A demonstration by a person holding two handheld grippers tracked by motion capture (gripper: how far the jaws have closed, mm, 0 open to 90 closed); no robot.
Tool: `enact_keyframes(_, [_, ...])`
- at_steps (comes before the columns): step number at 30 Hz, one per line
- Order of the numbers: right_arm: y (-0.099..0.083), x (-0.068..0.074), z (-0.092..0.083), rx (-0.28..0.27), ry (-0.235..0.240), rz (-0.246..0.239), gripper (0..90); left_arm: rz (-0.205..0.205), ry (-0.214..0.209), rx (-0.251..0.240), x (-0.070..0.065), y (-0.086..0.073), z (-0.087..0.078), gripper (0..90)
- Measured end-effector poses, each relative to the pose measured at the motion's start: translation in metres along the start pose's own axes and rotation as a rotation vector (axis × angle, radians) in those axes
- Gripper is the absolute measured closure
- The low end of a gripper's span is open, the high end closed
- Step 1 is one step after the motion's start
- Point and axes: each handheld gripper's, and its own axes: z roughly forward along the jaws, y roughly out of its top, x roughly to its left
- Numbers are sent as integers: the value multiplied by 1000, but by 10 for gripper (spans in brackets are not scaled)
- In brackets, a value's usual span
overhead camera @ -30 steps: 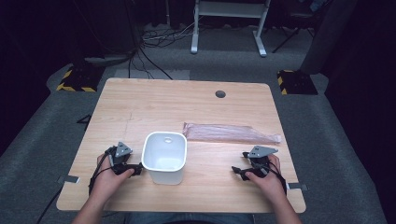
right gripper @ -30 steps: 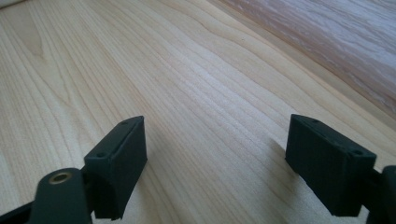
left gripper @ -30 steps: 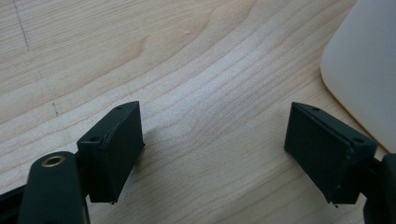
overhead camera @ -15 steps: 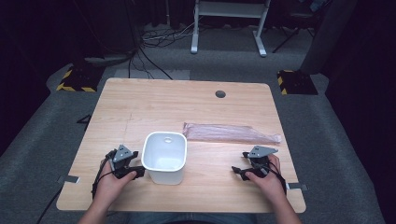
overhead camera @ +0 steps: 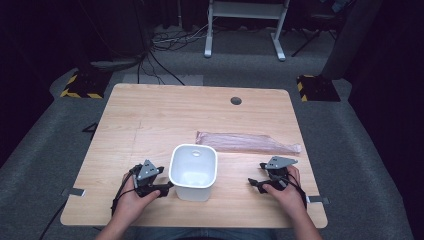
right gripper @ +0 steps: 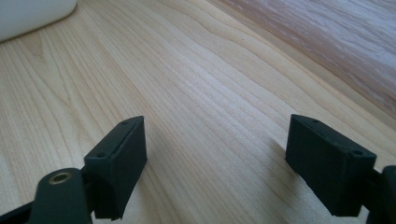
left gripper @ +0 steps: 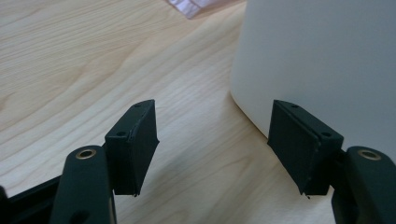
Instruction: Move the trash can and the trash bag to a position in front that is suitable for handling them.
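Note:
A white square tub [overhead camera: 193,170] stands near the front middle of the wooden table [overhead camera: 150,115]. Behind it to the right lies a long pinkish clear wrap [overhead camera: 247,141]. My left gripper [overhead camera: 166,187] lies at the tub's left side, pointing at it. In the left gripper view the tub's wall [left gripper: 327,60] rises just beyond the right-hand jaw of this gripper [left gripper: 215,140]. Its jaws have just closed a little but stand open, with bare wood between them. My right gripper [overhead camera: 253,183] rests right of the tub, open [right gripper: 215,158] over bare wood, with the wrap [right gripper: 327,42] ahead and the tub's corner [right gripper: 32,11] at far left.
A round cable hole [overhead camera: 236,100] sits near the table's far edge. The wrap's end [left gripper: 191,5] shows beyond the left gripper. Cables, yellow-black floor blocks [overhead camera: 80,82] and a white stand's legs [overhead camera: 245,30] lie on the grey floor beyond the table.
My left hand has slid right, bringing its gripper up against the tub's left side. The right hand, the tub and the wrap have stayed where they were.

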Motion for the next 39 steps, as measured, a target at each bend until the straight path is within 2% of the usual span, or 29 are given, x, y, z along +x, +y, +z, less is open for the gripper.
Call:
enact_keyframes(1, [0, 0, 0, 0, 0, 1, 205, 3, -23, 7, -5, 2, 3, 321])
enact_keyframes(9, [0, 0, 0, 0, 0, 2, 205, 35, -56, 18, -14, 7, 13, 318])
enact_keyframes(12, [1, 0, 1, 3, -12, 14, 193, 22, -54, 2, -11, 10, 16, 311])
enact_keyframes(13, [2, 0, 2, 4, -11, 19, 172, 36, -48, 0, -7, 12, 20, 314])
enact_keyframes(15, [2, 0, 2, 5, -4, 23, 158, 34, -47, -5, -6, 13, 23, 318])
enact_keyframes(16, [5, 0, 3, 15, -2, 29, 161, 23, -48, -5, -4, 15, 27, 323])
enact_keyframes(18, [7, 0, 4, 23, 0, 28, 176, 26, -43, -10, -4, 15, 28, 325])
enact_keyframes(21, [17, 0, 2, 4, 22, 6, 203, 25, -46, -17, -4, 17, 31, 324])
enact_keyframes(26, [33, -4, 4, -16, 17, -16, 229, 14, -35, -27, 0, 15, 26, 313])
enact_keyframes(28, [43, -6, 10, -14, 8, -21, 250, 8, -16, -30, 5, 13, 22, 311])
enact_keyframes(29, [54, -8, 17, -10, -7, -18, 249, -3, 2, -33, 10, 11, 18, 310])
enact_keyframes(30, [60, -8, 22, -13, -3, -25, 253, -6, 9, -36, 13, 9, 17, 310])
enact_keyframes(31, [60, -8, 22, -13, -3, -25, 253, -6, 9, -36, 13, 9, 17, 310])
enact_keyframes(32, [72, -9, 33, -17, -4, -40, 256, -8, 27, -40, 19, 6, 15, 310])
enact_keyframes(34, [77, -9, 37, -17, -6, -47, 257, -5, 38, -37, 22, 5, 14, 310])
enact_keyframes(38, [95, -13, 60, -14, -6, -63, 267, -13, 51, -38, 30, 3, 12, 310])
enact_keyframes(39, [98, -15, 67, -12, -7, -61, 262, -5, 56, -35, 31, 2, 11, 310])
